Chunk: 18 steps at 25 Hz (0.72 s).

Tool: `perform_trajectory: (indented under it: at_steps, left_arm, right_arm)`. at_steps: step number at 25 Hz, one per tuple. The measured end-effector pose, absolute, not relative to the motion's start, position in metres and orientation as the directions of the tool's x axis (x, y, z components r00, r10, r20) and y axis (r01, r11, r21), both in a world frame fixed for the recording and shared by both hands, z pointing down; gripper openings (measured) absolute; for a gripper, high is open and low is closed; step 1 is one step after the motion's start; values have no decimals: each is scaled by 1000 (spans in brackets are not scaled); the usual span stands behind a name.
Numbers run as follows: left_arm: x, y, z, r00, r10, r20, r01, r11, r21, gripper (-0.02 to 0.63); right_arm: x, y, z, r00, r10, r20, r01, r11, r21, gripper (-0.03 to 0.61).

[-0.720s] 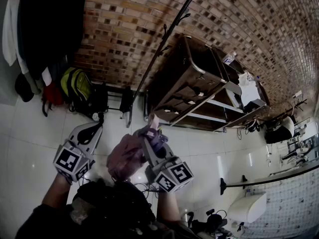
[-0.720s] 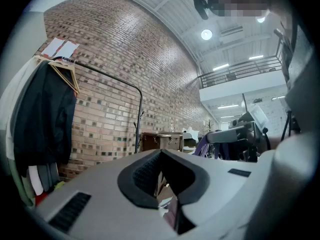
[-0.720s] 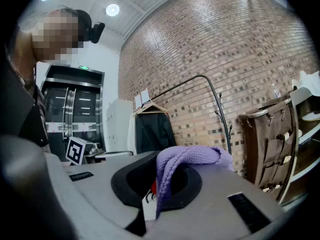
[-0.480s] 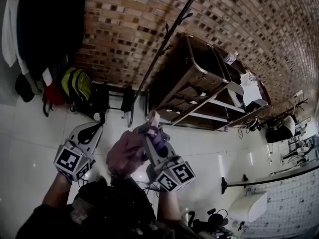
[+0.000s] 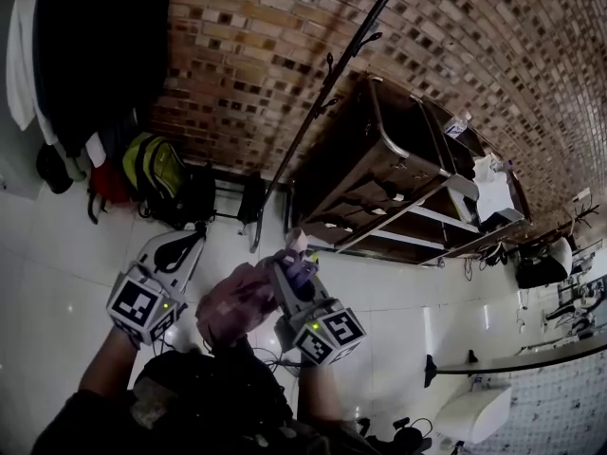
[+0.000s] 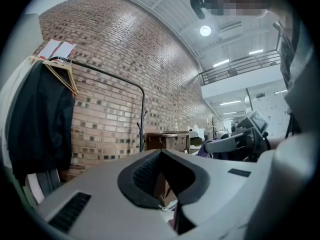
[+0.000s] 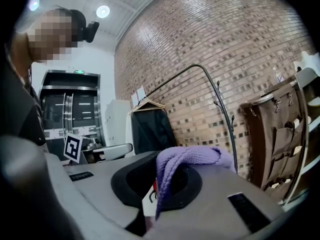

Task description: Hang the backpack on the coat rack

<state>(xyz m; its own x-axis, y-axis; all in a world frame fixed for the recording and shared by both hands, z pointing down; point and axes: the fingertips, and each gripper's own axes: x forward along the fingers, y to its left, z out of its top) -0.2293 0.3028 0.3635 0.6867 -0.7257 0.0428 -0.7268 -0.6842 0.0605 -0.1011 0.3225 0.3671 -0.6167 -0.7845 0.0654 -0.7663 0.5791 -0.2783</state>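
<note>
1. Your right gripper [image 5: 286,265] has its jaws pressed together on the purple strap [image 7: 187,156]. In the right gripper view the strap loops over the top of the jaws and drops into the notch between them.
2. The strap belongs to the pink backpack [image 5: 235,301]. In the head view the backpack hangs bunched just beside your right gripper, on its left, close in front of your body and above the white floor [image 5: 57,254].
3. Your left gripper [image 5: 188,245] has its jaws closed together. The left gripper view shows nothing pinched in them, only the far room through the notch. It sits to the left of the backpack, near it; I cannot tell whether they touch.
4. Both grippers point level, towards the brick wall [image 5: 247,45].
5. The coat rack [image 5: 315,126] is a thin black pole with small hooks, standing against the wall ahead of you. It is well apart from the backpack, which is not yet on any hook.
6. Left of the pole, a dark coat [image 5: 95,45] hangs high, with a green bag [image 5: 152,164] on the floor below it.
7. Right of the pole stands a brown cabinet [image 5: 370,159].
</note>
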Motion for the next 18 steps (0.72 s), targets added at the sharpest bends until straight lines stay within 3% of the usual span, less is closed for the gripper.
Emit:
perform_trajectory:
  at_steps: [18]
  left_arm:
    - [-129,157,348,637,-769,48,-771,-636,29,40]
  right_arm:
    - [4,156,360,-674,-737,48,-722,643,-254,5]
